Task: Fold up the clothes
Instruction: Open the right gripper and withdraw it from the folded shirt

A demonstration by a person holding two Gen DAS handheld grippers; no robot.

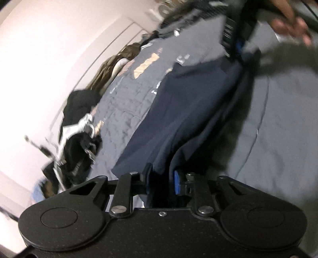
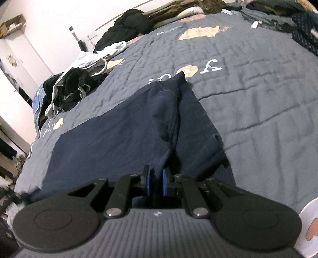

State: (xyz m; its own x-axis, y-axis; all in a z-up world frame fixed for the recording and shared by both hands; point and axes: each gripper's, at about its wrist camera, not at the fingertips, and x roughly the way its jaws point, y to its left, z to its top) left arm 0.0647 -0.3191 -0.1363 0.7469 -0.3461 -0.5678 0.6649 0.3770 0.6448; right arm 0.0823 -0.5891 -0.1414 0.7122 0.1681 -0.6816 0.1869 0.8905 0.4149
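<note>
A navy blue garment (image 2: 123, 127) lies spread on a grey quilted bedspread (image 2: 258, 83). My right gripper (image 2: 157, 176) is shut on a raised fold of it at the near edge, and the cloth rises in a ridge from the pads. In the left wrist view the same navy garment (image 1: 178, 111) runs away from my left gripper (image 1: 162, 176), which is shut on its near edge. The other gripper (image 1: 236, 43) shows at the far end of the garment, with a hand (image 1: 288, 25) behind it. The left view is blurred.
A heap of black and white clothes (image 2: 75, 83) lies at the left edge of the bed, also in the left wrist view (image 1: 79, 139). A black jacket (image 2: 127, 25) and brown bedding (image 2: 198, 6) lie at the far side. More folded clothes (image 2: 278, 17) sit far right.
</note>
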